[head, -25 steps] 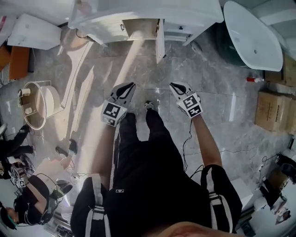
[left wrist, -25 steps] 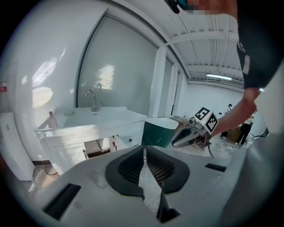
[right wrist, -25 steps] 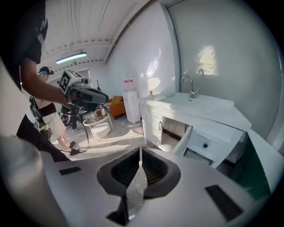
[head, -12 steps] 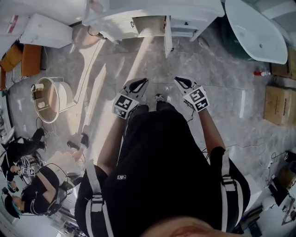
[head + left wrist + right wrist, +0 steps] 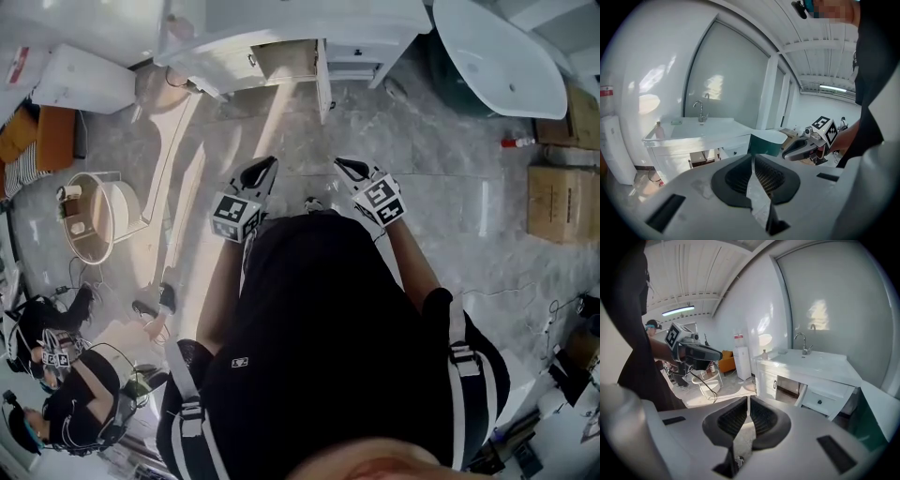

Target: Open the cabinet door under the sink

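Both my claws are pinched together with nothing between the pads: the left claw [image 5: 262, 167] and the right claw [image 5: 345, 167] hang side by side, noses aimed at 12 o'clock. The vanity cabinet [image 5: 281, 42] under the sink [image 5: 813, 359] stands straight ahead at 12 o'clock, well apart from both, across the marble floor [image 5: 441, 141]. Its handled door [image 5: 768, 380] sits shut at about 11 o'clock from my left claw, the handle upright by the edge next to a dark open bay. Beside that bay a white leaf [image 5: 324, 84] juts toward me at 12 o'clock, long axis pointing at me; I take it for a door already swung out. My left claw is the nearer to the shut door, and I judge I must close the distance and spread the jaws first
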`<state>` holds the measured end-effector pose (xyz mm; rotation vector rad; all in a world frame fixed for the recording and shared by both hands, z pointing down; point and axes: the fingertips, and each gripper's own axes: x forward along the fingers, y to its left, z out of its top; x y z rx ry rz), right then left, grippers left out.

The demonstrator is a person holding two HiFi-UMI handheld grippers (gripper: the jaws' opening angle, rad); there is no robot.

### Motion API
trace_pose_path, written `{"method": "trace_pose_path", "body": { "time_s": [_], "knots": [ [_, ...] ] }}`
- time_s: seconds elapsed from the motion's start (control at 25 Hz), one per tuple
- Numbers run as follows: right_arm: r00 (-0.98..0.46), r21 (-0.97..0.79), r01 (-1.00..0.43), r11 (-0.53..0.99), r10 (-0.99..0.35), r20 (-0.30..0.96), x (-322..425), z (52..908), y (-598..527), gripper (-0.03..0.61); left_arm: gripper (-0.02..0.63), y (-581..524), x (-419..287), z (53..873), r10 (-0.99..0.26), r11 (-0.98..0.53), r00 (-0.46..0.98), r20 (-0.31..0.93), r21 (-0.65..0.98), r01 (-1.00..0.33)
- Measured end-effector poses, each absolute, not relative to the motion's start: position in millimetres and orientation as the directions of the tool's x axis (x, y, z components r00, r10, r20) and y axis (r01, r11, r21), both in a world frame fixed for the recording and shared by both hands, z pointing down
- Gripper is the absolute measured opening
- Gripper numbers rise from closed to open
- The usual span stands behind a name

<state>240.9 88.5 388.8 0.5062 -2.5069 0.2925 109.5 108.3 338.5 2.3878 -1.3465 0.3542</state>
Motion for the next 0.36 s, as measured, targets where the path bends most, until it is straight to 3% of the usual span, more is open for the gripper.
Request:
{"method": "trace_pose_path", "body": {
  "time_s": [0.36],
  "knots": [
    [-0.755,-0.085,-0.427,0.9,-0.303,0.582,263.3,391.2,97.2,0.074,0.029,116.3,124.9,347.6,-0.762,-0.48,0.52,0.386,0.202,-0.854]
  ]
}}
